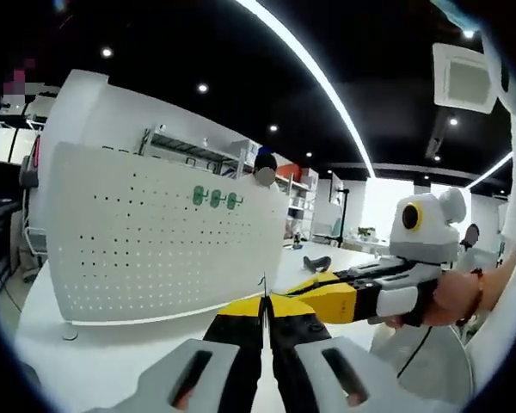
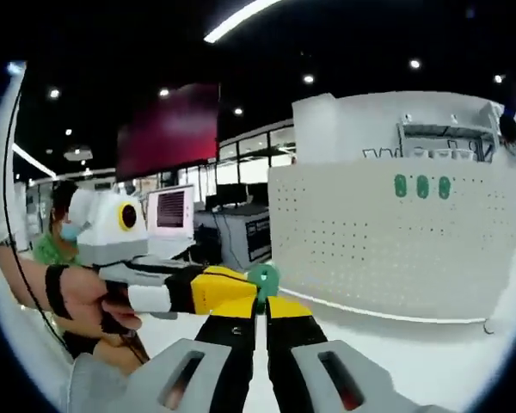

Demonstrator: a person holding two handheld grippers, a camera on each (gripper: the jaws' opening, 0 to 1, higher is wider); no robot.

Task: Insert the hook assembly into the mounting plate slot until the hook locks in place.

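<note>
A white pegboard mounting plate (image 1: 155, 249) (image 2: 387, 241) stands upright on the table, with three green hooks (image 1: 215, 199) (image 2: 422, 186) in a row near its top edge. My left gripper (image 1: 264, 299) is shut on a green hook piece (image 2: 264, 277), which appears edge-on as a thin sliver (image 1: 264, 286) above its tips. In the right gripper view the left gripper (image 2: 251, 290) reaches in from the left with that hook at its tip. My right gripper (image 2: 262, 303) has its jaws shut just under the hook, and it enters the left gripper view from the right (image 1: 303, 291). Both grippers hover short of the plate.
The white table (image 1: 34, 327) (image 2: 439, 361) carries the plate, and a small black object (image 1: 316, 262) lies behind the grippers. A person's hands (image 1: 456, 297) (image 2: 77, 297) hold the grippers. Shelves stand behind the plate, and monitors (image 2: 170, 211) sit at desks beyond it.
</note>
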